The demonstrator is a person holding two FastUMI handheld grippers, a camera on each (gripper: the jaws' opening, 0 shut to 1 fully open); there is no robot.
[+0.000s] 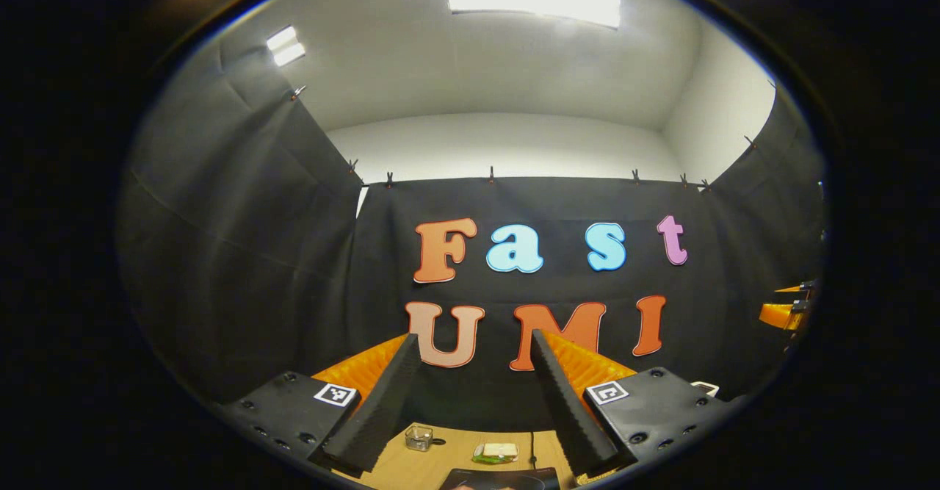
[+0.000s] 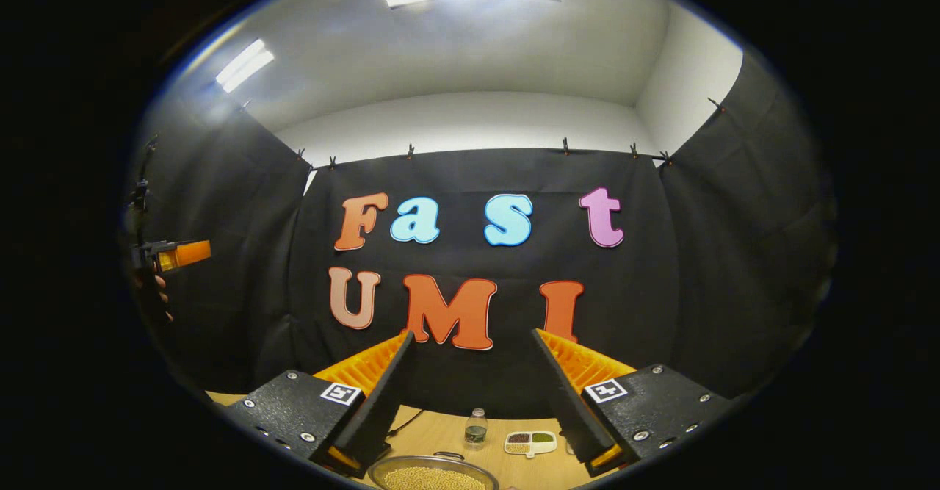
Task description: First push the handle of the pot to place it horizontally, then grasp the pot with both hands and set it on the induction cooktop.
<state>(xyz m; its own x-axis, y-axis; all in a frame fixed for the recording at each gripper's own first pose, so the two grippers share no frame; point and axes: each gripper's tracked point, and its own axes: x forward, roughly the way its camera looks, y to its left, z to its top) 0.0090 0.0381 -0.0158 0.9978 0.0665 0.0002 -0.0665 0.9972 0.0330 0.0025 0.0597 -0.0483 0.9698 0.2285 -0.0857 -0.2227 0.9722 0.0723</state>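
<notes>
A round metal pot [image 2: 433, 477] filled with yellow grains lies at the bottom edge of the right gripper view, on the wooden table [image 2: 440, 427]. A thin loop sits at its far rim. My right gripper [image 2: 472, 334] is held high above it, open, with nothing between its fingers. In the left gripper view a dark flat slab [image 1: 503, 479], probably the induction cooktop, peeks in at the bottom edge. My left gripper [image 1: 474, 337] is open and empty, raised and aimed at the back wall. Each gripper also appears far off in the other's view.
On the table stand a small glass jar [image 1: 418, 438] and a small packet [image 1: 496, 452]. A clear bottle [image 2: 476, 427] and a divided dish [image 2: 530, 442] stand behind the pot. A hand [image 2: 158, 299] holds the left gripper at the far left.
</notes>
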